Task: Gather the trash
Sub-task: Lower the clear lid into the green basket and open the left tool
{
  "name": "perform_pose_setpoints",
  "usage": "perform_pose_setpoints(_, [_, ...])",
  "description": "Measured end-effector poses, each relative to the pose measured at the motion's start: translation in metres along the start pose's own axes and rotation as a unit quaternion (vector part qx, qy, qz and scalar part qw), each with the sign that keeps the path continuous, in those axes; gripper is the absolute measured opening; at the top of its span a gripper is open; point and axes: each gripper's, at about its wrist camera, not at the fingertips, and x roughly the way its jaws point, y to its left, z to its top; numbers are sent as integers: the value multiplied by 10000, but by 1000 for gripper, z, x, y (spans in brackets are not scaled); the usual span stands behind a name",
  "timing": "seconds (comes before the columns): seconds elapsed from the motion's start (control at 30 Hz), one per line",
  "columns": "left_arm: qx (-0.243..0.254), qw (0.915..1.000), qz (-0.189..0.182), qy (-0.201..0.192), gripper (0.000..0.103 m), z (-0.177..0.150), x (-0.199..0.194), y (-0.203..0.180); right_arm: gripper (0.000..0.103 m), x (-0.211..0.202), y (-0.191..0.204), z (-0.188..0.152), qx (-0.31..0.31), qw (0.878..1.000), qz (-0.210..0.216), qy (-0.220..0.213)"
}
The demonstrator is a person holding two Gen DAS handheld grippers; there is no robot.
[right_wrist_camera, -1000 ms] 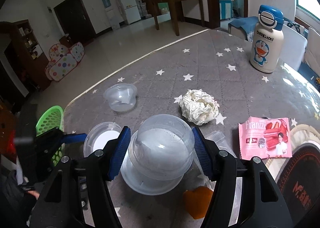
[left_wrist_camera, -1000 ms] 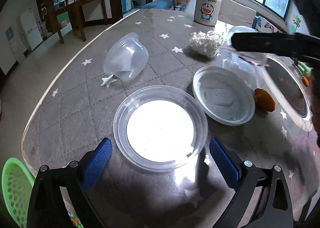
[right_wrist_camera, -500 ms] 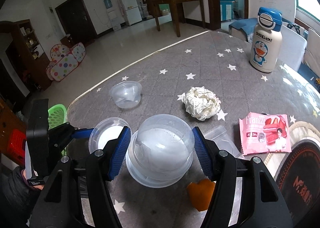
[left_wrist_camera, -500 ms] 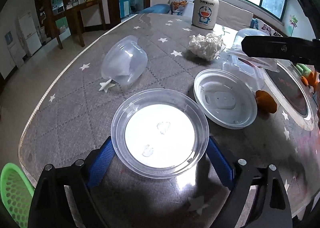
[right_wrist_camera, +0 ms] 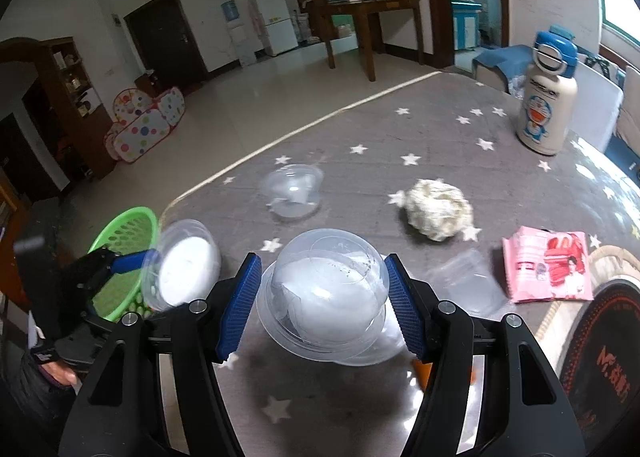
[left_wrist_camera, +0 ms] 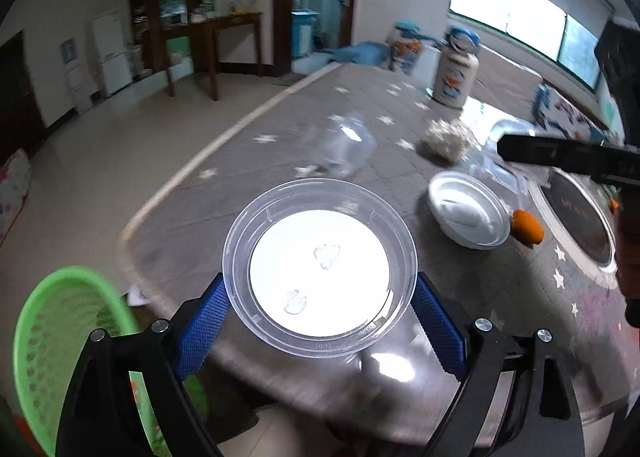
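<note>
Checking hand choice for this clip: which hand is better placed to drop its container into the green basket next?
Left. Its tongs grip the wide clear tub right beside the green basket; the right tongs hold a bowl over the table.

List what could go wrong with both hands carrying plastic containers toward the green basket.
The left gripper holds the wide clear container only by its rim edges; it could slip before reaching the green basket. The right gripper squeezes a thin plastic bowl that could buckle or pop out.

grey starred table (right_wrist_camera: 440,137): bottle (right_wrist_camera: 546,97), maybe paper wad (right_wrist_camera: 438,211)
</note>
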Motion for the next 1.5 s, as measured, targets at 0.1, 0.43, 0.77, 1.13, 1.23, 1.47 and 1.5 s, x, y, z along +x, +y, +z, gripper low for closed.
perform_pose_setpoints(0.1, [-270, 9991, 290, -117, 86, -11, -26, 25, 63, 4, 22, 2, -144, 9998, 163, 2])
perform_pose_setpoints(0.43, [-1104, 9846, 1353, 106, 87, -56, -72, 123, 60, 28, 98, 4, -524, 9960, 715, 122])
perform_pose_setpoints(0.77, [-1814, 9677, 1655, 572, 87, -102, -67, 188, 55, 52, 162, 4, -813, 9898, 1133, 291])
perform_pose_setpoints(1.13, [-1919, 9660, 1645, 536, 87, -115, -65, 200, 63, 61, 138, -21, -1058, 9925, 367, 491])
perform_pose_setpoints(1.23, [-1922, 9654, 1668, 567, 87, -118, -63, 201, 73, 71, 122, -34, -1025, 9922, 240, 671])
perform_pose_setpoints(1.47, [-1964, 9634, 1709, 640, 87, -116, -57, 202, 73, 90, 117, -47, -1026, 9905, 190, 892])
perform_pose_setpoints(1.5, [-1967, 9632, 1709, 652, 87, -115, -56, 202, 73, 92, 118, -48, -1040, 9904, 164, 899])
